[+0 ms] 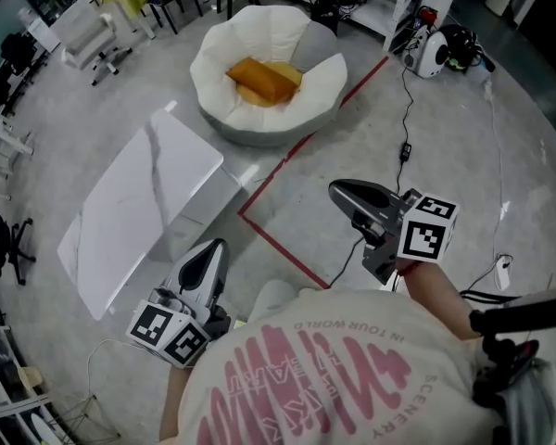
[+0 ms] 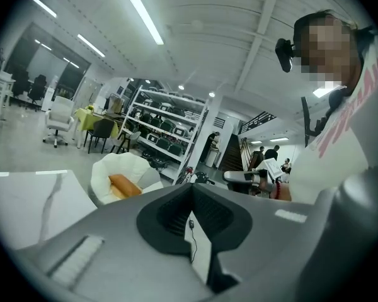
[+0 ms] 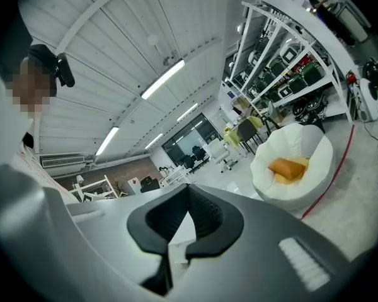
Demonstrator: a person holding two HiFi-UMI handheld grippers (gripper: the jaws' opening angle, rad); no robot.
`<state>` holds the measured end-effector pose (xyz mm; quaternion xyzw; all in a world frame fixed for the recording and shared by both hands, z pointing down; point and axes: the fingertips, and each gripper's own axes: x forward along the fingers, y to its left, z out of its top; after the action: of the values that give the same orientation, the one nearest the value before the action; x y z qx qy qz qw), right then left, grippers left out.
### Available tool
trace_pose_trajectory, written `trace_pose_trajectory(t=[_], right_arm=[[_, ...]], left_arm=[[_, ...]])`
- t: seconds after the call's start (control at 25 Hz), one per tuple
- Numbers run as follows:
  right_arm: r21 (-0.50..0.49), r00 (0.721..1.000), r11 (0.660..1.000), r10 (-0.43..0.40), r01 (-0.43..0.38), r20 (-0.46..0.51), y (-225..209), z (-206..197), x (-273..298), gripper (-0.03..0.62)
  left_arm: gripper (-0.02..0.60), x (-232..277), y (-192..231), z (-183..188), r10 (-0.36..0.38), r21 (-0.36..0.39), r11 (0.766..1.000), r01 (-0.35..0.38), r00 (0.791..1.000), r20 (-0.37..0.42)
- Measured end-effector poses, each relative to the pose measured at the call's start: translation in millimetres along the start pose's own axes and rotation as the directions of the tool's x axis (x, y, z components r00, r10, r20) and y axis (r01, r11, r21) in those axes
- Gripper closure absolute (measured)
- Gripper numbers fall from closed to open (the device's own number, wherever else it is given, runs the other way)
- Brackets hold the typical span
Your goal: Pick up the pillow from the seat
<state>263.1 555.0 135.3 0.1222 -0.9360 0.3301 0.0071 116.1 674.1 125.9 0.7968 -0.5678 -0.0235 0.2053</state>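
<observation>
Orange pillow [image 1: 262, 82] lies in white round seat [image 1: 326, 89], upper centre of head view. Left gripper [image 1: 215, 248] lower left, right gripper [image 1: 338, 191] centre right: both jaws closed, empty, well apart from pillow. White desk [image 1: 139, 202] at left.

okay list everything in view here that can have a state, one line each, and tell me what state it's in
left tool: shut, nothing between its jaws, short of the seat
right tool: shut, nothing between its jaws, short of the seat
pillow: orange, lying in the seat, not yet picked up
seat: white, upright on the floor, holding the pillow
table: standing on the floor near the seat
</observation>
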Motion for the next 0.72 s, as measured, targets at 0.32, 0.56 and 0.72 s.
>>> trace_pose_trajectory(t=[0.32, 0.56, 0.72], right_arm=[[0.027, 1.0, 0.999, -0.021, 0.021, -0.015, -20.5, -5.4, 19.8, 0.588], [0.015, 0.994, 0.995, -0.101, 0.1, 0.048, -56.0, 14.1, 45.3, 0.588], [0.014, 0.991, 0.993, -0.12, 0.119, 0.059, -70.4, 35.2, 72.6, 0.588]], left_arm=[[0.561, 24.7, 22.1, -2.3, -0.027, -0.021, 0.999, 0.027, 1.0, -0.014], [0.561, 60.1, 66.4, 5.2, -0.08, -0.036, 0.996, 0.08, 0.996, -0.026], [0.561, 89.9, 95.9, 28.2, -0.117, -0.033, 0.993, 0.116, 0.993, -0.032]])
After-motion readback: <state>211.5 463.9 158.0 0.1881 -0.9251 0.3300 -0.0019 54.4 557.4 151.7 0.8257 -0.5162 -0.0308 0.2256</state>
